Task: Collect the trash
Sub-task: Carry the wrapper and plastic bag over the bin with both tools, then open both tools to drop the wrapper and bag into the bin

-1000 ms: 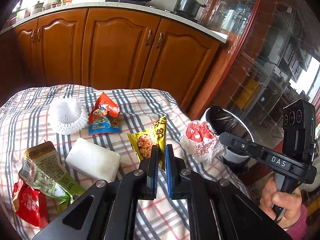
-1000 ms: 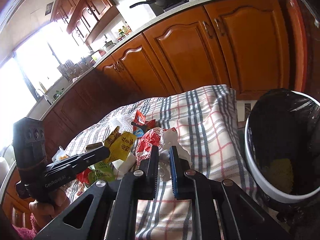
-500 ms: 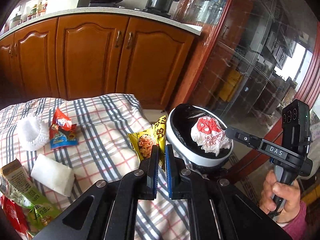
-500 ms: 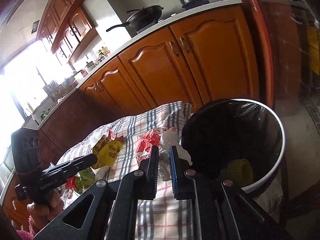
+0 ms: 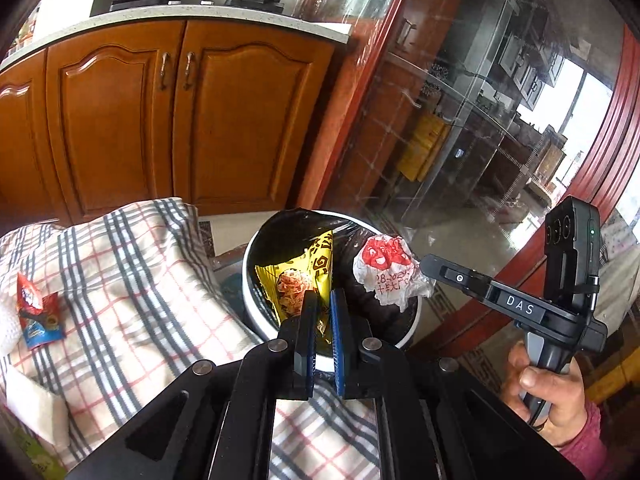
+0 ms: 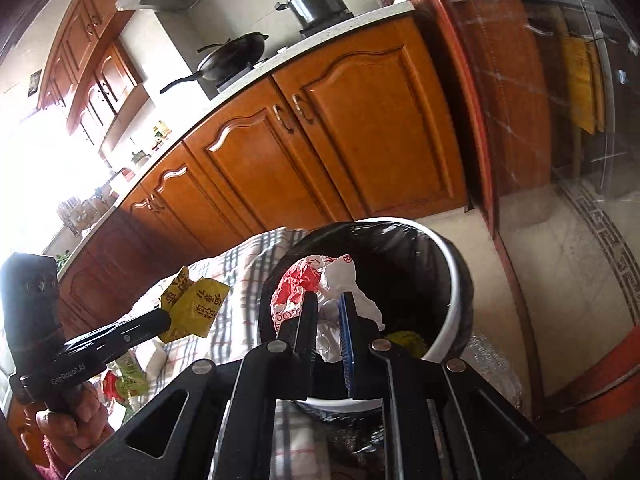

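My left gripper (image 5: 323,300) is shut on a yellow snack wrapper (image 5: 300,276), which it holds over the near rim of the white bin (image 5: 256,316) lined with a black bag. My right gripper (image 6: 327,304) is shut on a crumpled white-and-red plastic bag (image 6: 316,276), hanging above the mouth of the bin (image 6: 452,320). In the left wrist view the white-and-red bag (image 5: 386,270) hangs from the right gripper (image 5: 424,264) over the bin's far side. In the right wrist view the yellow wrapper (image 6: 196,304) sticks out of the left gripper (image 6: 166,318) beside the bin. Yellowish rubbish lies at the bin's bottom.
A checked cloth (image 5: 120,280) covers the table left of the bin; on it lie a red-and-blue wrapper (image 5: 38,312), white foam pieces (image 5: 36,404) and green packets (image 6: 128,380). Wooden cabinets (image 5: 180,120) stand behind, a glass door (image 5: 480,120) to the right.
Both grippers have swung right, from above the cloth to above the bin, each still carrying its piece of trash. The table litter has slid to the left of both views.
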The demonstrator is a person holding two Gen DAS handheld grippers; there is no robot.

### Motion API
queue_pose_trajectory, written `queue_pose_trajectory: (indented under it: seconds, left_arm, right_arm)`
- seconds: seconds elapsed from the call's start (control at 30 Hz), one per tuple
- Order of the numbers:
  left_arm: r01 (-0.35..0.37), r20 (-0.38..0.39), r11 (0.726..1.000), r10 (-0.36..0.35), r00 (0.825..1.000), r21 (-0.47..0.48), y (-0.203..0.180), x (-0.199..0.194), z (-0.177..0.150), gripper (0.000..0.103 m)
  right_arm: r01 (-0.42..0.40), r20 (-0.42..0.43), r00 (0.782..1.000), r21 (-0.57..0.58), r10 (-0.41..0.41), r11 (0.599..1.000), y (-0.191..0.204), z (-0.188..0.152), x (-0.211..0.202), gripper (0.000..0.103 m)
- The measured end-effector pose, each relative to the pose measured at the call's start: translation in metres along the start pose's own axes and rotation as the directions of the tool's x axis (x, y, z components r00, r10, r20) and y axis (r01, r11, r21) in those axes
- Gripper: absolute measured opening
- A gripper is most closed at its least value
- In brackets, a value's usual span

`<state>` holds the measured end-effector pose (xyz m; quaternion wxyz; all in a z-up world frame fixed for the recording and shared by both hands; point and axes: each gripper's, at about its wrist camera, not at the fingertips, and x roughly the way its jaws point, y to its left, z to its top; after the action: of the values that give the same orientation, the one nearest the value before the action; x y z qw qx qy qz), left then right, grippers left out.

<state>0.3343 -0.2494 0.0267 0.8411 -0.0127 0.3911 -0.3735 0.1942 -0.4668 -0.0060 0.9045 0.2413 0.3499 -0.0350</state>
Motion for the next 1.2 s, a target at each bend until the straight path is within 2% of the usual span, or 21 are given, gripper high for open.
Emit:
queue_pose_trajectory:
  seconds: [0.27, 0.43, 0.53, 0.57, 0.6, 0.67, 0.7, 0.83, 0.87, 1.03, 1.1, 1.2]
  left_arm:
    - [0.005, -0.071, 1.0, -0.005, 0.997, -0.002, 0.001, 0.051, 0.017, 0.005]
    - [-0.009, -0.105, 1.0, 0.009, 0.994, 0.004, -0.005, 0.079, 0.023, 0.006]
    - [-0.032, -0.113, 0.999, 0.033, 0.993, 0.011, -0.008, 0.085, 0.022, 0.011]
    - [-0.035, -0.115, 0.999, 0.036, 0.993, 0.011, -0.012, 0.086, 0.019, 0.02]
    - [-0.039, -0.113, 0.999, 0.04, 0.993, 0.008, -0.013, 0.086, 0.019, 0.029]
    - [-0.04, -0.106, 0.999, 0.039, 0.994, 0.0, -0.012, 0.082, 0.015, 0.036]
    - [-0.039, -0.106, 0.999, 0.039, 0.994, -0.002, -0.012, 0.081, 0.014, 0.036]
    - [-0.038, -0.108, 0.999, 0.035, 0.994, -0.02, -0.006, 0.073, 0.006, 0.036]
    - [-0.037, -0.106, 0.999, 0.035, 0.994, -0.024, -0.004, 0.068, 0.004, 0.037]
    - [-0.051, -0.067, 0.997, 0.047, 0.997, -0.064, 0.009, 0.041, -0.012, 0.047]
    - [-0.071, -0.041, 0.994, 0.068, 0.997, -0.08, 0.014, 0.026, -0.021, 0.052]
    - [-0.097, -0.007, 0.988, 0.097, 0.995, -0.118, 0.024, 0.002, -0.036, 0.056]
  right_arm:
    - [0.088, -0.028, 0.996, -0.052, -0.089, 0.995, -0.005, 0.006, 0.012, 0.011]
    - [0.105, -0.045, 0.993, -0.053, -0.108, 0.993, -0.009, 0.007, 0.022, 0.011]
    - [0.1, -0.062, 0.993, -0.039, -0.102, 0.994, -0.013, 0.008, 0.027, 0.011]
    - [0.093, -0.066, 0.993, -0.031, -0.095, 0.995, -0.015, 0.008, 0.029, 0.011]
    - [0.082, -0.073, 0.994, -0.018, -0.083, 0.996, -0.018, 0.008, 0.031, 0.016]
    - [0.078, -0.078, 0.994, 0.005, -0.078, 0.997, -0.023, 0.008, 0.033, 0.018]
    - [0.075, -0.077, 0.994, 0.015, -0.074, 0.997, -0.025, 0.007, 0.032, 0.024]
    - [0.063, -0.056, 0.997, 0.038, -0.061, 0.997, -0.024, 0.004, 0.026, 0.033]
    - [0.057, -0.049, 0.997, 0.044, -0.055, 0.997, -0.025, 0.004, 0.024, 0.039]
    - [0.026, -0.011, 1.0, 0.064, -0.025, 0.998, -0.02, 0.0, 0.013, 0.054]
    - [0.011, 0.012, 1.0, 0.058, -0.012, 0.998, -0.014, -0.003, 0.009, 0.07]
    - [-0.012, 0.031, 0.999, 0.051, 0.01, 0.999, 0.0, -0.01, 0.006, 0.08]
